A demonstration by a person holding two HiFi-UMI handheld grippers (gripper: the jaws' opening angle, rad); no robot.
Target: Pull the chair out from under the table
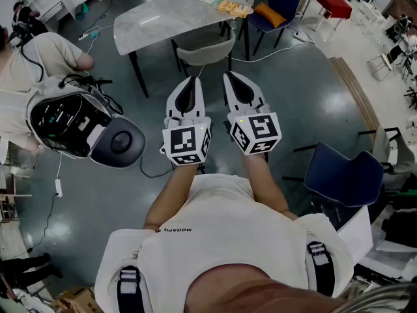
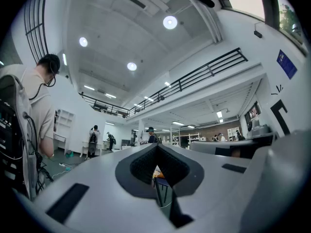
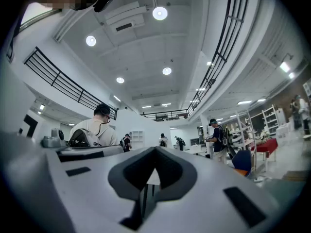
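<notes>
Your left gripper (image 1: 190, 83) and right gripper (image 1: 233, 80) are both clenched with nothing between the jaws, and you hold them side by side in front of you, close but apart. Just beyond their tips the grey chair (image 1: 205, 49) sits tucked under the near edge of the pale table (image 1: 156, 19); neither gripper touches it. A blue chair (image 1: 345, 175) stands to your right and a person (image 1: 39, 57) to your left

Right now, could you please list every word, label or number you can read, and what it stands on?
"MORAPH", roughly, then a cut-off letter: print on the white shirt.
Too small to read: blue wall sign.
Blurred: packets on the table.
Patterns only, no letters: marker cubes.
</notes>
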